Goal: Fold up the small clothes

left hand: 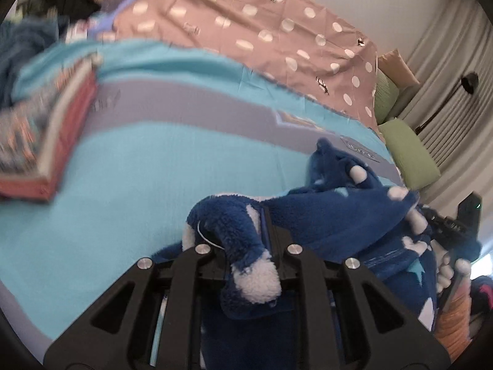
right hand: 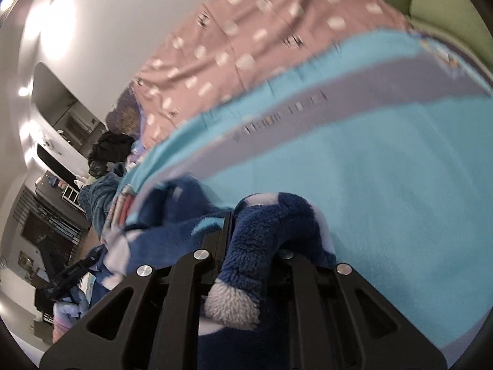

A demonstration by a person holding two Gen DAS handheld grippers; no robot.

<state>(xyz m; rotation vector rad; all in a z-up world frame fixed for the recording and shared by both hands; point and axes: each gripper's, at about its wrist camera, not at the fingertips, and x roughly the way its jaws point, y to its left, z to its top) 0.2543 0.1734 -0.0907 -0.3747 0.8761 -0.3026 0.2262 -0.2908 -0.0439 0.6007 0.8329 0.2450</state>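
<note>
A dark blue fleece garment (left hand: 326, 215) with white patches hangs between my two grippers over a turquoise blanket (left hand: 154, 166). My left gripper (left hand: 255, 237) is shut on one bunched corner, and a white tuft sticks out behind the jaws. In the same view my right gripper (left hand: 446, 225) holds the cloth's other end at the far right. From the right wrist, my right gripper (right hand: 246, 240) is shut on a thick roll of the fleece (right hand: 277, 215). The cloth runs left to my left gripper (right hand: 71, 274).
A folded stack of patterned clothes (left hand: 49, 129) with a red edge lies on the blanket at the left. A pink dotted sheet (left hand: 246, 30) covers the bed behind. Green pillows (left hand: 406, 151) sit at the right. Dark clothes (right hand: 107, 151) are piled at the far end.
</note>
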